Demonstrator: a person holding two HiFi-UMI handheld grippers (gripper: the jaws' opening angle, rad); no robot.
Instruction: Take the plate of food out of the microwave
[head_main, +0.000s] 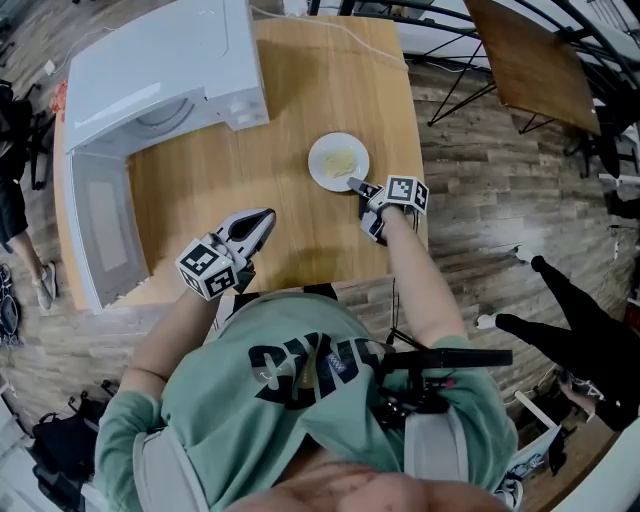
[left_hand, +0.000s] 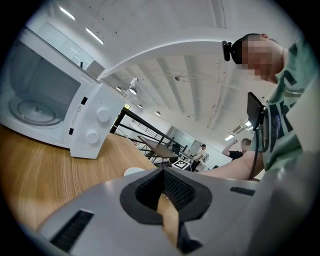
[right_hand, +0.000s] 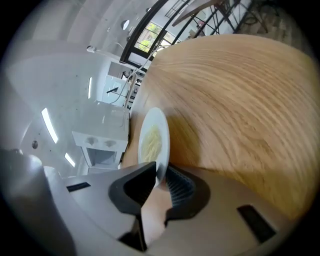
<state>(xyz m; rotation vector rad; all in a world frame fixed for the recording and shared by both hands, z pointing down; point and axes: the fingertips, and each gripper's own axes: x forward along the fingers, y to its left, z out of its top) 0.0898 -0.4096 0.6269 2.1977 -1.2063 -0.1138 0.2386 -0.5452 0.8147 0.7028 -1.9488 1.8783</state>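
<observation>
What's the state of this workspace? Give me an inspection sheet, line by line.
Surface: wooden table.
Job's things: microwave with its door open; plate of food outside it, on the table.
Clutter: nothing seen.
Grippers: right gripper closed on the plate's near rim; left gripper shut, empty, near the table's front edge.
Cables: thin cord along the table's far edge.
Surroundings: wood-plank floor, second table, bystanders at the edges.
</observation>
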